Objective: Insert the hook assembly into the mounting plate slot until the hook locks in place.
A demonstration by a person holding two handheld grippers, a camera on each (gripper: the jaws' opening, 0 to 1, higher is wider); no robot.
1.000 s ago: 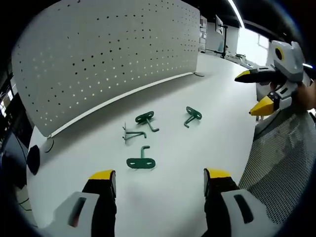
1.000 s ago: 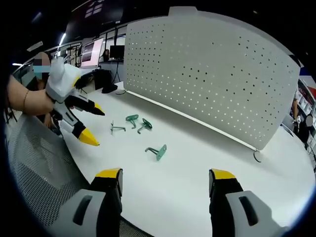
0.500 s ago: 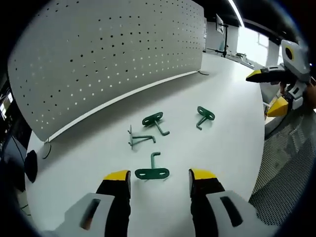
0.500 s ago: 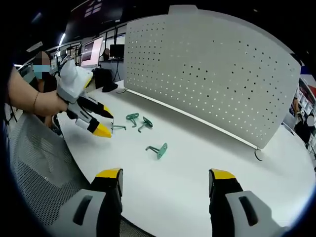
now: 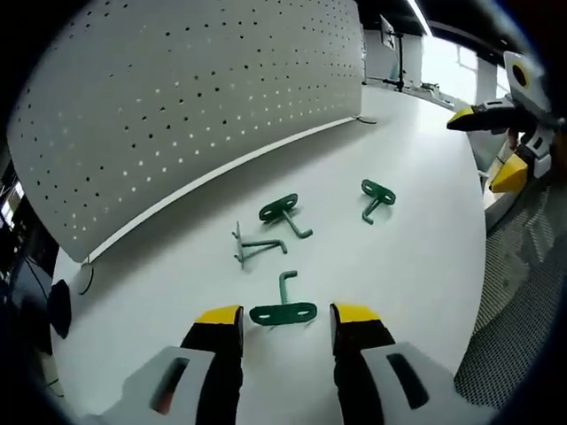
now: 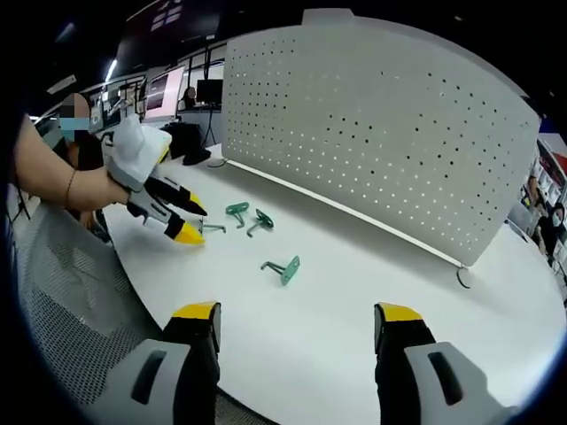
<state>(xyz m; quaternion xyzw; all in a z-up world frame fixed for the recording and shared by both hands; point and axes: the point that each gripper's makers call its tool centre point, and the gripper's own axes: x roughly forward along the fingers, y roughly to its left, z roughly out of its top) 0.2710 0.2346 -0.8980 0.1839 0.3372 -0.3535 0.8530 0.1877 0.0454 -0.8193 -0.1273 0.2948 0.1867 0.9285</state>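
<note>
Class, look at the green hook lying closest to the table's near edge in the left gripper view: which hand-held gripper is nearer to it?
Left. The left hand-held gripper has its open jaws either side of the green hook. The right hand-held gripper hangs back by the table edge, far from that hook.

Green hooks loose on table; white pegboard upright behind.

Left tongs have narrowed and come down around the nearest green hook; not yet touching.
</note>
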